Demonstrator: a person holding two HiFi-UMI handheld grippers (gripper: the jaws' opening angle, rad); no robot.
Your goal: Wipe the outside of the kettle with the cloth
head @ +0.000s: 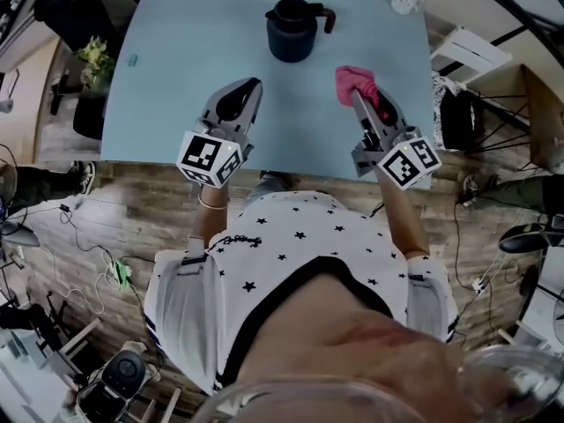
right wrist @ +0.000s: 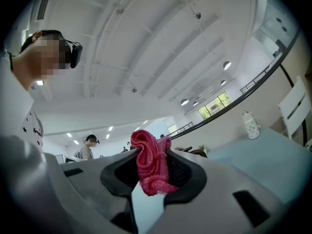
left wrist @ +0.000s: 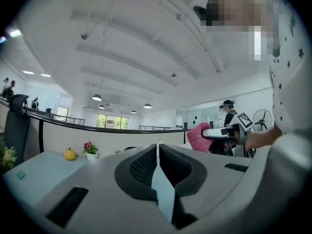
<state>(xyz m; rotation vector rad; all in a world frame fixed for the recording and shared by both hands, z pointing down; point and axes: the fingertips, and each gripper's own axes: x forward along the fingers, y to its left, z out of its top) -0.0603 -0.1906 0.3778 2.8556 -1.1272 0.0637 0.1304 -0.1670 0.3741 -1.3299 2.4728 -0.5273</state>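
I hold the left gripper point(head: 252, 86) over the near part of the counter point(head: 167, 77). Its jaws are pressed together, with nothing between them. The black kettle point(head: 292, 30) stands upright at the far middle of the counter, well apart from both grippers. On my right gripper point(head: 358, 100) the jaws are pinching the pink cloth point(head: 356, 81), which bunches up past the jaw tips

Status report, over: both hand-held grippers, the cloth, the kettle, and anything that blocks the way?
Left hand-held gripper shut, empty. Right hand-held gripper shut on pink cloth. Black kettle upright on blue table, ahead, untouched. Nothing in between.
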